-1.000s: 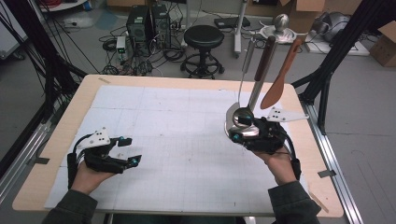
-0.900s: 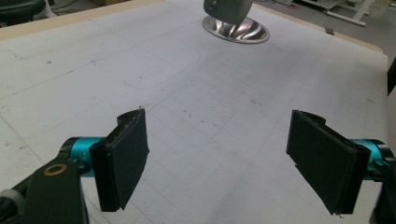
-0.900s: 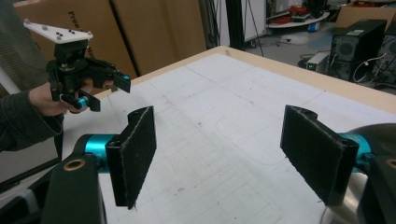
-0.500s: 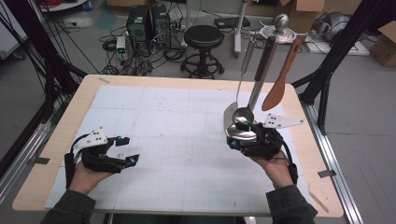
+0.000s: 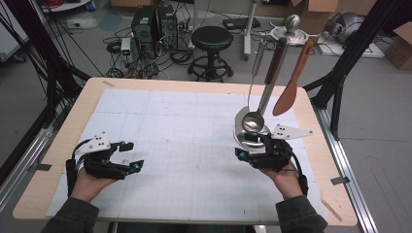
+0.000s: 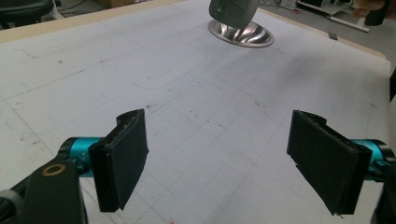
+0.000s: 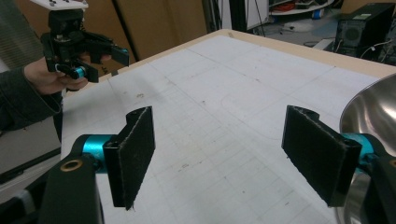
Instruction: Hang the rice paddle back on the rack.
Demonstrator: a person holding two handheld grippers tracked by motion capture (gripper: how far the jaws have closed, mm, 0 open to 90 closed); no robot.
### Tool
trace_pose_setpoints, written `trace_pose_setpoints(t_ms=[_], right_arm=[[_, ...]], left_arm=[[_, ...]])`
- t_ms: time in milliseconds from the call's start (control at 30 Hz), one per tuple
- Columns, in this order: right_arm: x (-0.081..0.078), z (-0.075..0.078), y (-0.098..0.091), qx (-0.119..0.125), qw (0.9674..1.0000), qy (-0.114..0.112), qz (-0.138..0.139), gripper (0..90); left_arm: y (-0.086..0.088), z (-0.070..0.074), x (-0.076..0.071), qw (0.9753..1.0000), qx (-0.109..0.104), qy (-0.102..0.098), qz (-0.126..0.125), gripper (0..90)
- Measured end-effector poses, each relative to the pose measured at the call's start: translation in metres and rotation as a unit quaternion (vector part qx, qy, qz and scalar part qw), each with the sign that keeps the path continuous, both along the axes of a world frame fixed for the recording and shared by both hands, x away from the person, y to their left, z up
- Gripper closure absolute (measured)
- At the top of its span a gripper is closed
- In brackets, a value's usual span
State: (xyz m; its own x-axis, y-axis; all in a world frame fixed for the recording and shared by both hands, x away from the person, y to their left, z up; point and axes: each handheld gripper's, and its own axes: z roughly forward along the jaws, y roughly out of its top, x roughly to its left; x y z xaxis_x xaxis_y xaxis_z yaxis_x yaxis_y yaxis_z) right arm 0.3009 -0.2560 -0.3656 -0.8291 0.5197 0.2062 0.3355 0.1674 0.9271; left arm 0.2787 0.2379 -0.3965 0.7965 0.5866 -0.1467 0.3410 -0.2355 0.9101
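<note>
- Table (image 5: 63, 145): lying under the white gridded mat and bearing both forearms, which are entering from the near edge.
- Steel bowl (image 5: 245, 136): sitting just beyond the right gripper (ladle bowl hanging over it).
- Right gripper (image 5: 241, 154): hovering beside the bowl, jaws released, nothing between them.
- Left gripper (image 5: 130, 156): resting low, well apart from the bowl, jaws spread and empty.
</note>
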Motion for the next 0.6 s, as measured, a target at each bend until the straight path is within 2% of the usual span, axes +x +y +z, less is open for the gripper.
trace_pose_setpoints(t_ms=[600], right_arm=[[-0.012,-0.021,-0.003,-0.004,0.9999,0.009,-0.005,23.8]], left_arm=[[0.0,-0.001,0.0,1.0,0.002,0.005,0.003,20.5]])
